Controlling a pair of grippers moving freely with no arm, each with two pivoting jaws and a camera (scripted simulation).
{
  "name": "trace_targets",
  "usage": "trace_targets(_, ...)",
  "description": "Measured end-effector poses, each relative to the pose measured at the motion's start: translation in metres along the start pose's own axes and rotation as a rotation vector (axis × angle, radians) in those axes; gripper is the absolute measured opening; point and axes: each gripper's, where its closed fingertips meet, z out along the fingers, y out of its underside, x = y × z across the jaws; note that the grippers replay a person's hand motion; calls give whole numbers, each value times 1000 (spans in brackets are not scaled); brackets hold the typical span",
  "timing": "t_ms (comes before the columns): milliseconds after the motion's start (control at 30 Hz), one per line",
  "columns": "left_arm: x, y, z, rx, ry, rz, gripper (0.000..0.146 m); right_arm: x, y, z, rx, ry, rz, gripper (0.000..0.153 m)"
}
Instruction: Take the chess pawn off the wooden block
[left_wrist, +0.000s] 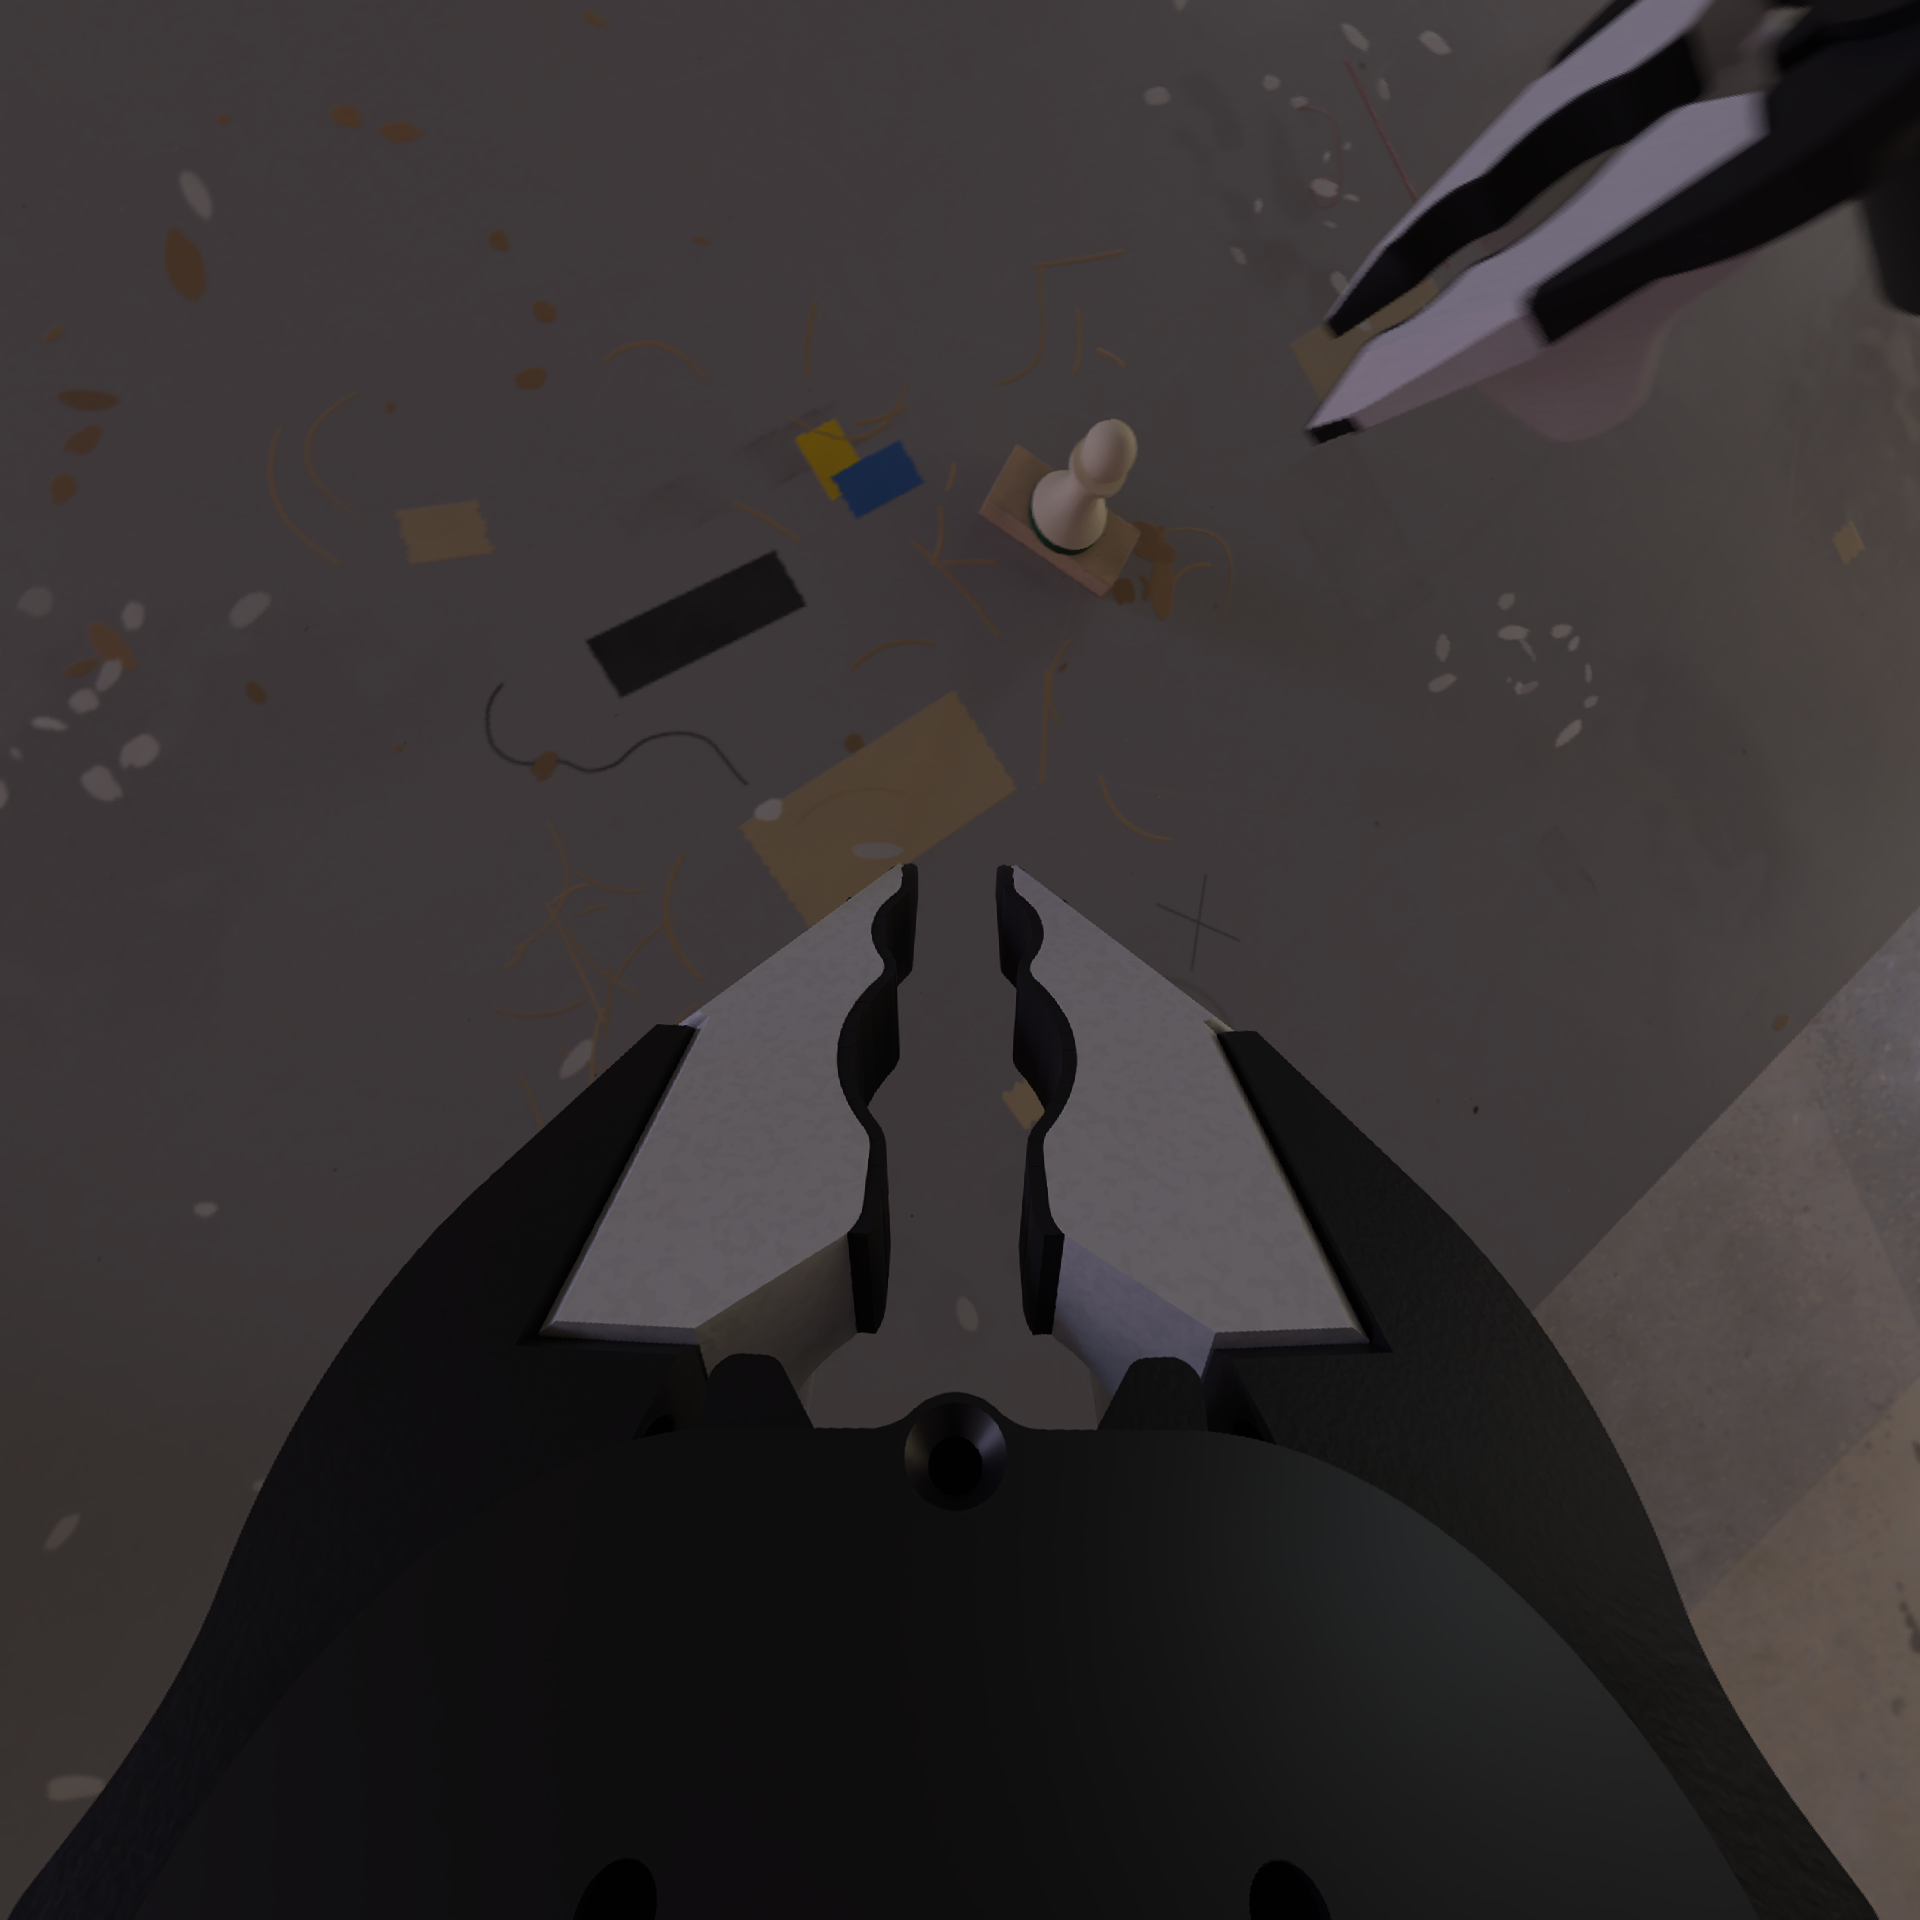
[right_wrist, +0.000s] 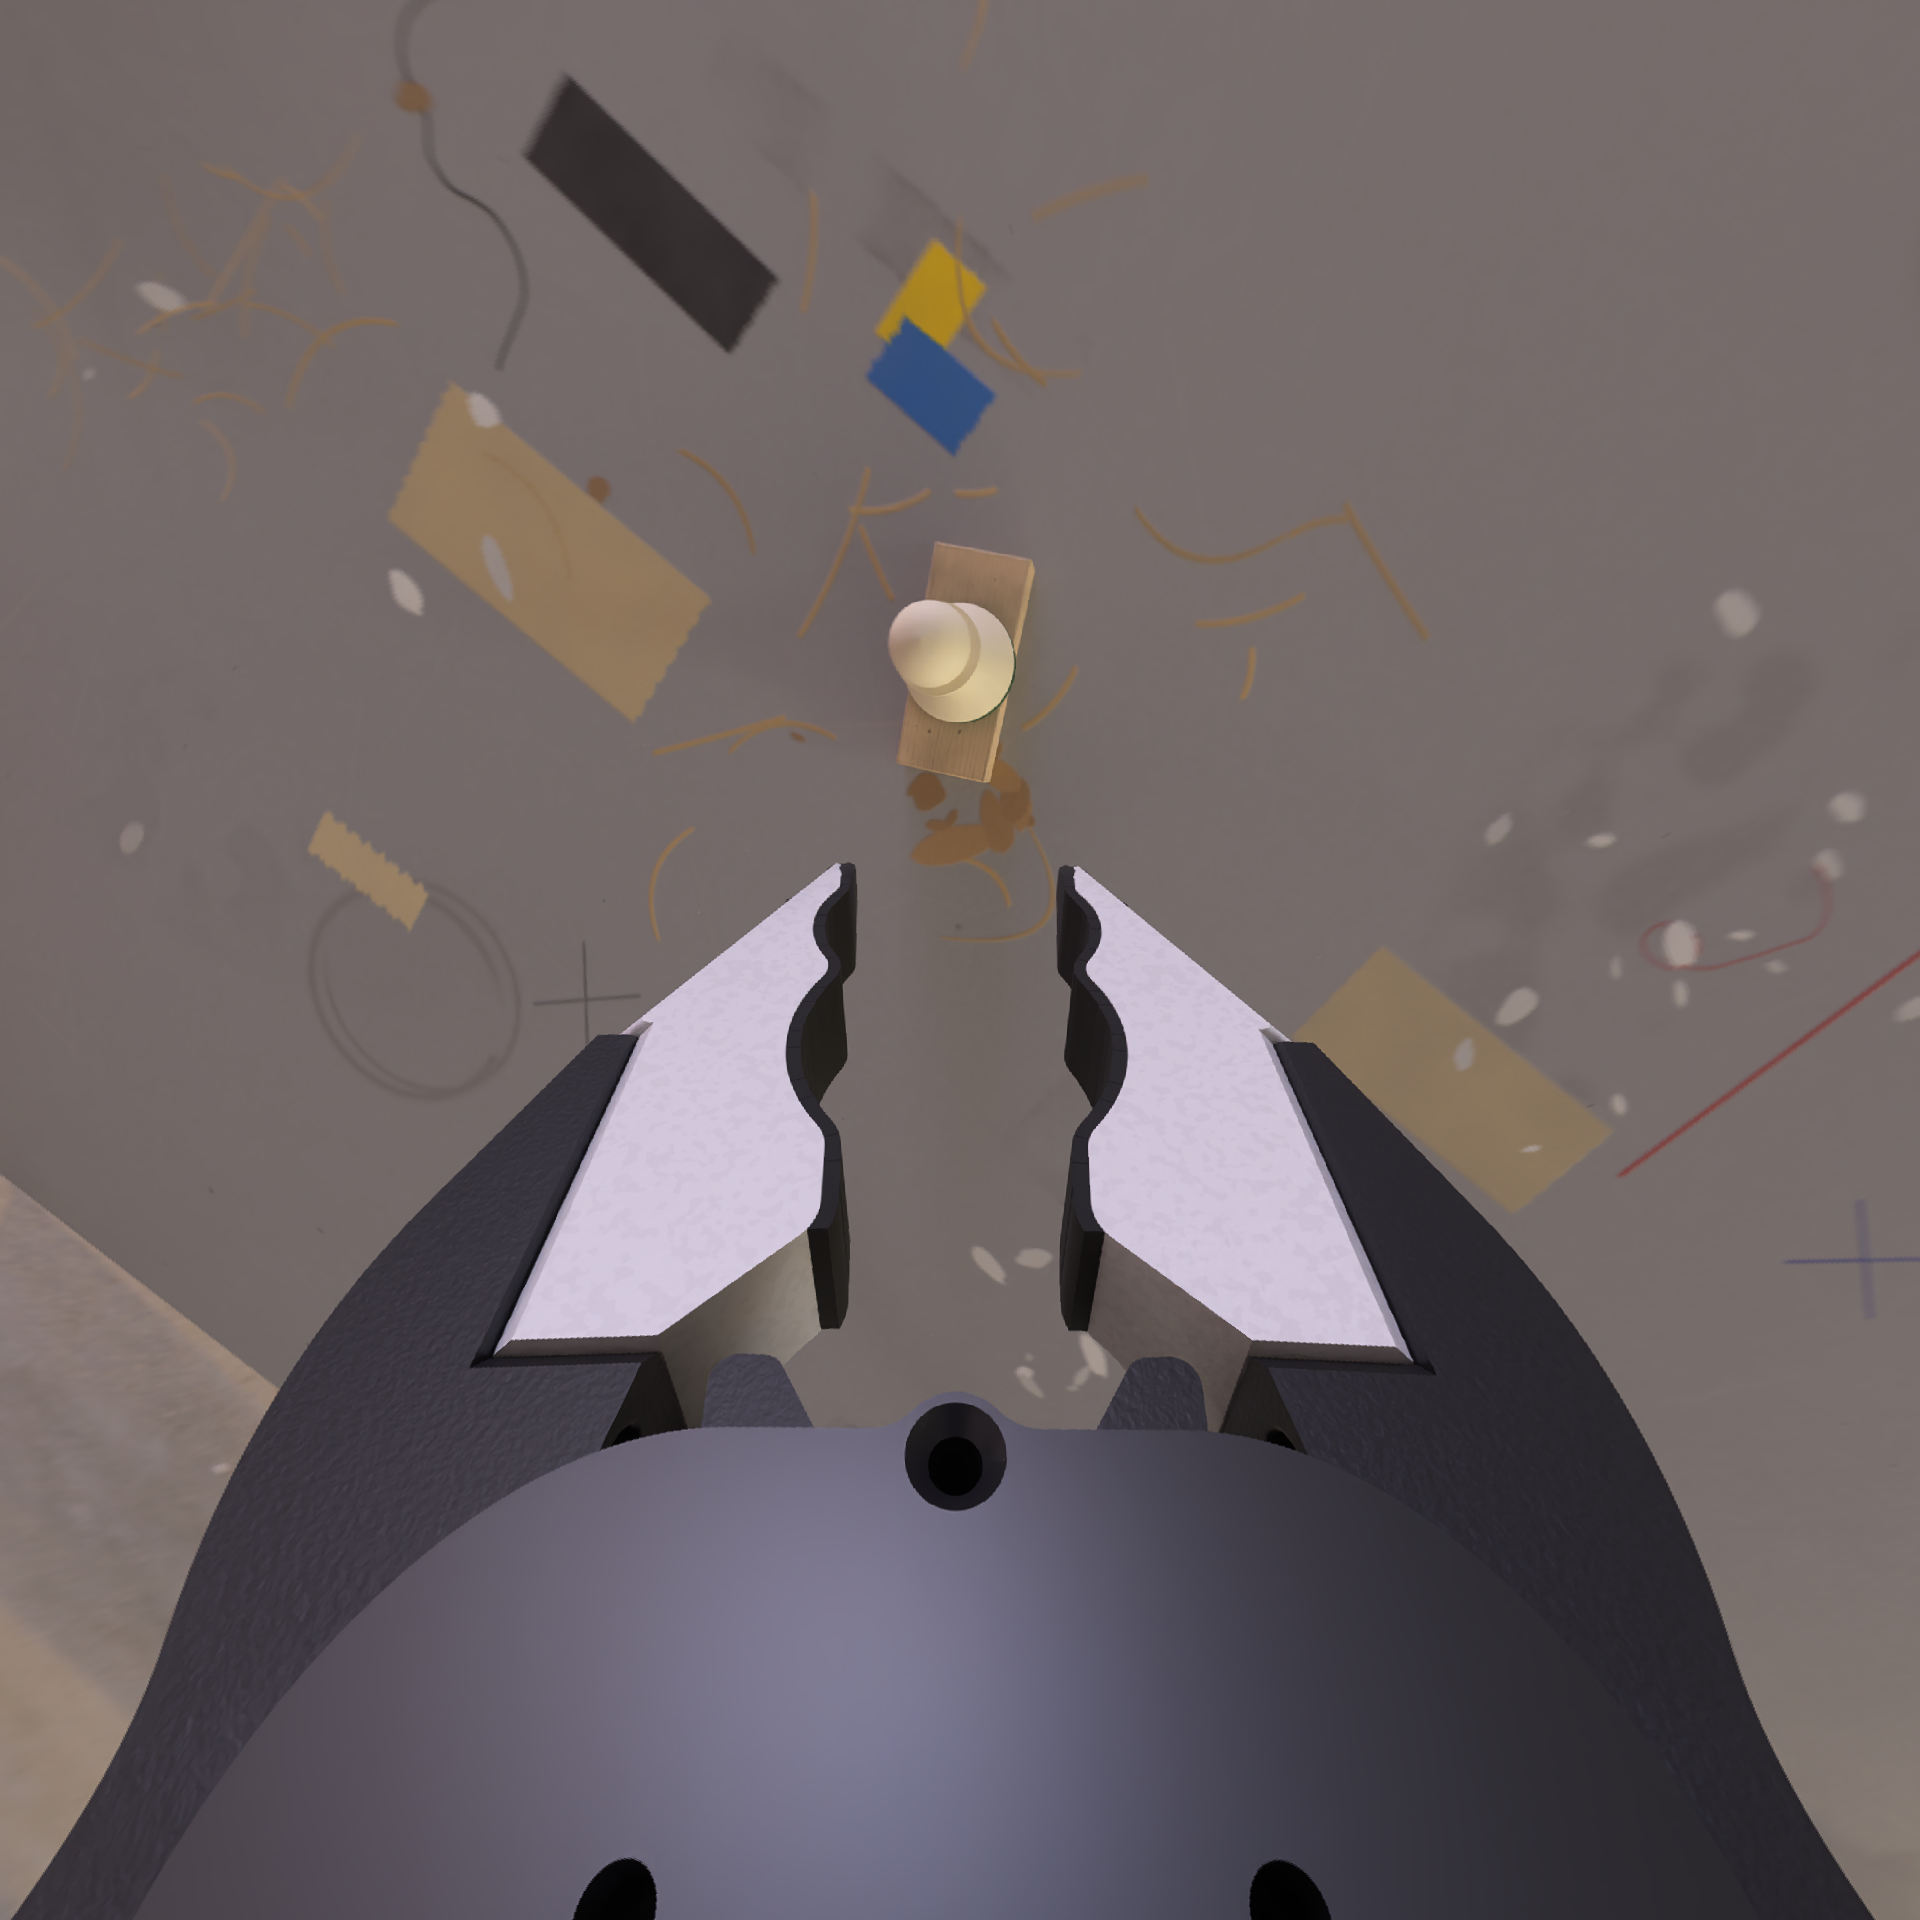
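Observation:
A cream chess pawn stands upright on a small wooden block that lies on the grey table. In the right wrist view I see the pawn from above on the block, straight ahead of my right gripper. That gripper is open and empty, above the table and short of the block. My left gripper is empty, its jaws a narrow gap apart, and farther from the block. The right gripper also shows at the top right of the left wrist view, right of the pawn.
Flat patches lie on the table: a black strip, a yellow and blue pair and tan rectangles. Thin shavings and flecks are scattered around. The table edge runs at the lower right of the left wrist view, with pale floor beyond.

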Motion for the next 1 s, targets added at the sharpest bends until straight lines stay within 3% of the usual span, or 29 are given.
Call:
trace_targets(133, 15, -4, 2, -2, 20, 54, 15, -7, 2, 31, -103, -39, 153, 41)
trace_targets(233, 27, -6, 1, 5, 39, 103, 15, -7, -2, 50, -86, -8, 204, 42)
trace_targets(433, 38, -14, -14, 82, 47, 146, 14, -11, -23, 64, -153, -25, 200, 16)
trace_targets(567, 43, -27, -47, 259, 38, 143, 15, -27, -41, 53, -252, -2, 73, 16)
trace_targets(667, 48, -40, -84, 461, 33, 143, 19, -43, -59, 22, -300, 66, -79, 16)
trace_targets(767, 58, -46, -127, 685, 61, 110, 27, -52, -76, -30, -290, 94, -158, 16)
trace_targets(900, 78, -44, -177, 944, 108, 80, 54, -27, -82, -126, -212, 114, -110, 16)
trace_targets(1000, 98, -39, -190, 994, 114, 123, 67, 23, -64, -208, -115, 159, 24, 16)
